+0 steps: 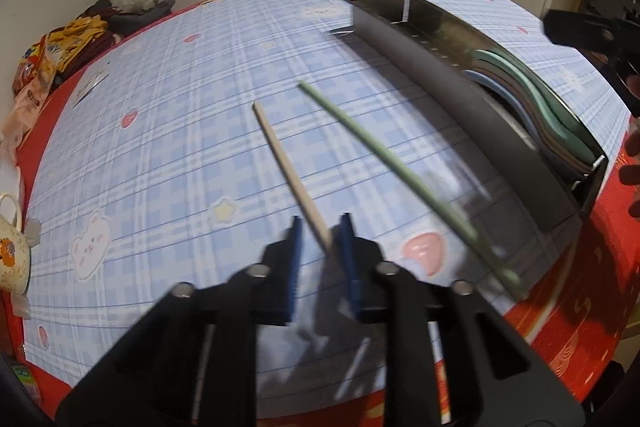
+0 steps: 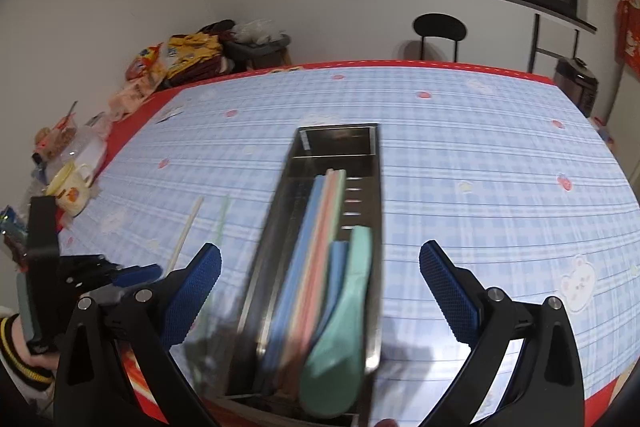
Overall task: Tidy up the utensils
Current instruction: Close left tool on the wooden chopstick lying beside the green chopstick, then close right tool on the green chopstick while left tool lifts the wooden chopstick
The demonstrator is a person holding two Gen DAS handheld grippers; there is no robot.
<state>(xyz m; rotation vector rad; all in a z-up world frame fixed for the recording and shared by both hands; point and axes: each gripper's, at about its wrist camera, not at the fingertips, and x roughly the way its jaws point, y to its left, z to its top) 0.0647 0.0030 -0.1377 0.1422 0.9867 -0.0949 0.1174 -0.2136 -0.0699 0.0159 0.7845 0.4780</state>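
A beige chopstick [image 1: 288, 167] and a green chopstick [image 1: 380, 151] lie on the blue checked tablecloth, left of a long metal utensil tray [image 1: 440, 83]. My left gripper [image 1: 322, 223] has its jaws narrow around the beige chopstick's near end. The stick rests against the right pad, and a gap shows to the left pad. In the right wrist view my right gripper [image 2: 320, 251] stands wide open above the tray [image 2: 272, 227]. The tray holds a mint green spoon [image 2: 344, 339] and blue and pink utensils [image 2: 316, 259]. At the left are the beige chopstick [image 2: 186, 235], the green chopstick [image 2: 222, 223] and the left gripper [image 2: 158, 269].
A cream mug [image 2: 72, 191] and snack bags [image 2: 180, 55] crowd the table's left side. A black chair [image 2: 440, 27] stands behind the far edge. The red table border [image 1: 560, 323] runs close under the tray's near end. A person's fingers [image 1: 632, 147] show at the right.
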